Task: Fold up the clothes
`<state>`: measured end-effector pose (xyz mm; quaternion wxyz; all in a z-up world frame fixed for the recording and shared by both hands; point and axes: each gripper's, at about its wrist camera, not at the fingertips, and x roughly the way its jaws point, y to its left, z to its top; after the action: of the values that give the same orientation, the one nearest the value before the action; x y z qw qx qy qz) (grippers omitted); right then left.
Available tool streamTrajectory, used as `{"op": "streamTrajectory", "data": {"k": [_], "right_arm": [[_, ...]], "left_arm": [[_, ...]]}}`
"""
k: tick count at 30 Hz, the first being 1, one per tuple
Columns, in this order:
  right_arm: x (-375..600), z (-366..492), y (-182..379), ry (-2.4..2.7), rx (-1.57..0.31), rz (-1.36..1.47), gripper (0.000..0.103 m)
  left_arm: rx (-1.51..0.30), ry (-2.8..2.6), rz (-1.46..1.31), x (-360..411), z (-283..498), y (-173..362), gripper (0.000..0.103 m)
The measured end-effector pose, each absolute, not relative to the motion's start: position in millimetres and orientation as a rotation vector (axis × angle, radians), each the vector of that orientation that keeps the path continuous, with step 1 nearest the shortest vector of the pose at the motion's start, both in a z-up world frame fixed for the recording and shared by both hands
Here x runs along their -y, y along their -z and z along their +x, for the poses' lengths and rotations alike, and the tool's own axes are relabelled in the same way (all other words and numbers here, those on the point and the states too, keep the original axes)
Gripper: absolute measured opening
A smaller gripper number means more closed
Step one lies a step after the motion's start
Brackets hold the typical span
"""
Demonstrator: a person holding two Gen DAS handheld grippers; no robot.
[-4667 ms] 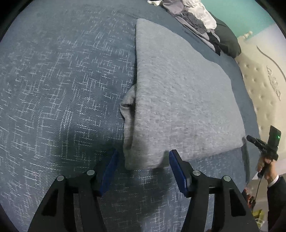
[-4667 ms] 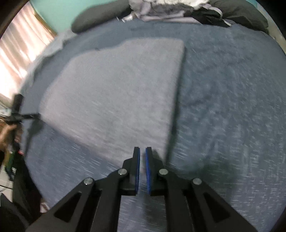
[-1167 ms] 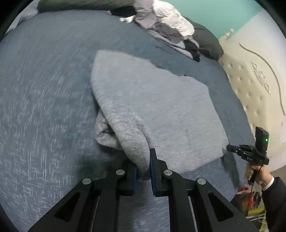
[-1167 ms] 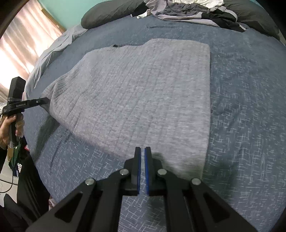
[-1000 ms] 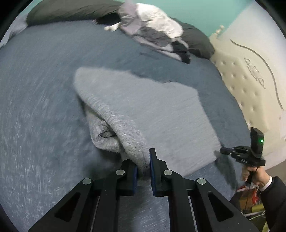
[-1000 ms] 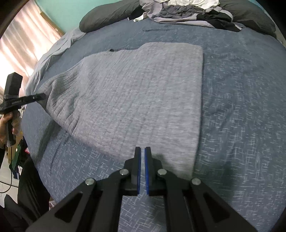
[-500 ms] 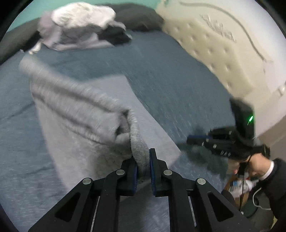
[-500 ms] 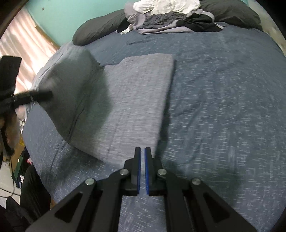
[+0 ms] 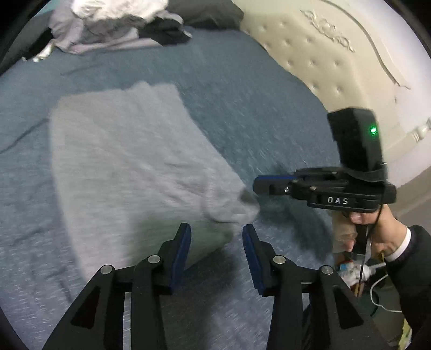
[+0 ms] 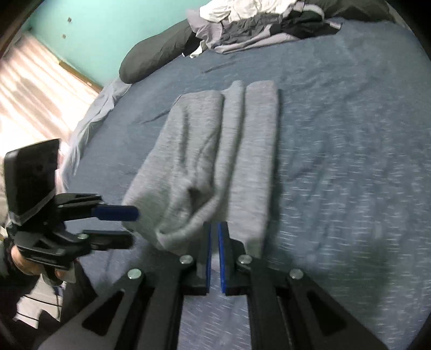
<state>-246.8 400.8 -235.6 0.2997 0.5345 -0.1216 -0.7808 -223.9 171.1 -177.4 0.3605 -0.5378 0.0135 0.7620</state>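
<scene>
A grey knit sweater (image 9: 129,161) lies on the blue bedspread (image 9: 242,102), folded lengthwise into a narrow stack. In the right wrist view the sweater (image 10: 237,150) shows as long parallel folds. My left gripper (image 9: 216,242) hangs open just above the sweater's near corner, with nothing between its fingers. From the right wrist view the left gripper (image 10: 129,224) stands open beside the sweater's left edge. My right gripper (image 10: 214,234) is shut on the sweater's near hem. In the left wrist view the right gripper (image 9: 258,185) touches that raised corner.
A heap of unfolded clothes (image 10: 258,18) and a dark pillow (image 10: 153,56) lie at the head of the bed. A cream tufted headboard (image 9: 336,67) runs along one side. A hand in a dark sleeve (image 9: 388,234) holds the right gripper past the bed edge.
My left gripper carried the sweater's left side up and over onto the rest, then let go and opened. The right gripper stayed shut at the near hem.
</scene>
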Motion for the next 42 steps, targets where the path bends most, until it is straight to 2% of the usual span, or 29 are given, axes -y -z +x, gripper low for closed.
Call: {"op": "streamTrajectory", "data": {"k": [2, 6, 10, 19, 25, 27, 29, 42], "right_arm": [[-392, -253, 238, 2.053, 0.340, 1.439, 0.027], [-380, -263, 247, 2.011, 0.394, 1.491, 0.031], [-375, -268, 252, 1.968, 0.504, 1.500, 0.047], [-352, -274, 260, 1.944, 0.428, 1.574, 0.047], [-360, -273, 269, 1.945, 0.451, 1.609, 0.046], [-363, -273, 273, 1.945, 0.459, 1.621, 0.044], [-366, -272, 276, 1.945, 0.467, 1.633, 0.035], [-358, -280, 293, 1.885, 0.551, 1.674, 0.036]], "left_arm": [[-0.052, -2.014, -1.397, -152, -230, 177, 0.044], [-0.039, -2.087, -1.449, -115, -241, 188, 0.044], [-0.056, -2.052, -1.492, -104, -237, 209, 0.043], [-0.087, -2.042, -1.487, -110, -224, 225, 0.043], [-0.105, -2.023, -1.490, -110, -223, 229, 0.043], [-0.091, -2.019, -1.490, -109, -224, 230, 0.043], [-0.073, -2.017, -1.490, -107, -225, 231, 0.043], [-0.064, -2.010, -1.495, -105, -229, 237, 0.044]]}}
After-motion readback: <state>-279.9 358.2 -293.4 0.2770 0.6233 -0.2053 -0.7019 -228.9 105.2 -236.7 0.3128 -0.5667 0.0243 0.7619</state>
